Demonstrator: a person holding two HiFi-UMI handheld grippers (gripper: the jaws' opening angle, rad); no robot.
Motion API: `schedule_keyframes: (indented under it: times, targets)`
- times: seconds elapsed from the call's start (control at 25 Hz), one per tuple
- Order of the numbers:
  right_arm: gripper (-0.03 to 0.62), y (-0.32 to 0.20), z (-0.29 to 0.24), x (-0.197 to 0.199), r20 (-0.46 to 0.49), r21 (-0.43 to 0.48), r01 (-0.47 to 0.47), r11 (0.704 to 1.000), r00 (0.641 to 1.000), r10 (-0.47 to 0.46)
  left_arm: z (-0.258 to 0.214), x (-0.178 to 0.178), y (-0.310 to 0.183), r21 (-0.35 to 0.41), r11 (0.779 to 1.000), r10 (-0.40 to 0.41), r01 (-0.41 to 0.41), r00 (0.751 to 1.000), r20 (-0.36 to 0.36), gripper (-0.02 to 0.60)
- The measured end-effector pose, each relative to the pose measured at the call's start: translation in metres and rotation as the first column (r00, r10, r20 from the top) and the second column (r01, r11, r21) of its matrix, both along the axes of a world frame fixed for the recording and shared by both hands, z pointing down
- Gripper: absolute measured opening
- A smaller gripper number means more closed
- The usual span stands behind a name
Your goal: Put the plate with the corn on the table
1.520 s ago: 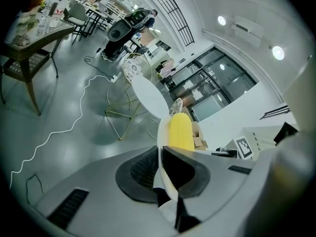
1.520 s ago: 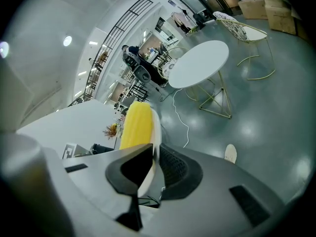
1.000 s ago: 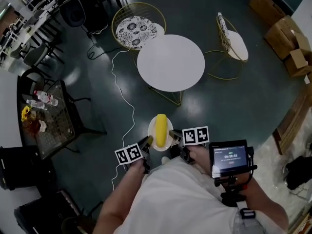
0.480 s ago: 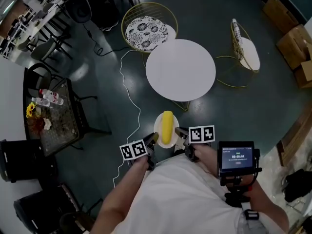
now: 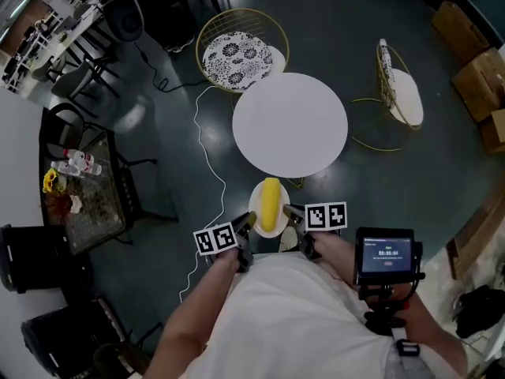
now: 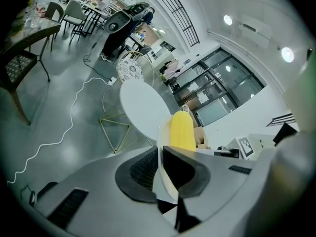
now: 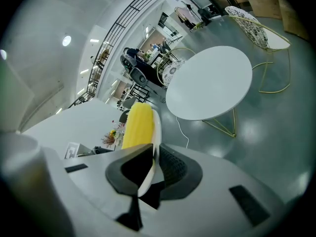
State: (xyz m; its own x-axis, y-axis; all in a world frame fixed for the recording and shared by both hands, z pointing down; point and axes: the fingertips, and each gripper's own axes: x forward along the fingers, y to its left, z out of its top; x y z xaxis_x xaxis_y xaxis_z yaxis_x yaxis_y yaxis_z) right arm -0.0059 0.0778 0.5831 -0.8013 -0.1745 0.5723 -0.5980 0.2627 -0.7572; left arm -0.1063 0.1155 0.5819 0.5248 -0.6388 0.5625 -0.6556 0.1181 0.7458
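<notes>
The left claw [image 5: 246,225] is being held almost closed on the left rim of the white plate [image 5: 256,212]. In the left gripper view the thin rim is being pinched edge-on between the two dark pads, with only the rim's thickness keeping them apart. The plate is being carried in the air between the two claws, just in front of the person's body. The yellow corn [image 5: 270,204] is being carried lengthwise along its middle, between the claws and touching neither. On the right, the right claw [image 5: 289,212] is being held nearly shut on the opposite rim in the same manner. The round white bench [image 5: 289,125] is being faced, and the plate's far edge is being shown just short of the bench's near edge. The plate's near part is being covered by the claws and the person's white shirt. Its height above the bench cannot be told.
</notes>
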Motion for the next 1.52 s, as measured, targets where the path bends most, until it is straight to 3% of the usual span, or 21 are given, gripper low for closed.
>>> schedule_keyframes:
  times: [0.44,1.16,1.52]
  targets:
    - [0.049,-0.020,0.003,-0.001,0.026,-0.030,-0.065,0.997,0.997,0.066,-0.001,-0.003,-0.023,-0.017,0.999,0.038,-0.038,0.999,0.007,0.032]
    - [0.051,-0.072,0.007,-0.067,-0.030,0.000,-0.173,0.985,0.984,0.173,0.004,-0.072,-0.091,0.000,0.983,0.184,-0.184,0.983,-0.028,0.032]
    - [0.051,-0.091,0.000,-0.082,-0.030,0.006,-0.238,0.971,0.971,0.238,-0.003,-0.088,-0.116,0.024,0.967,0.254,-0.253,0.965,-0.059,0.032]
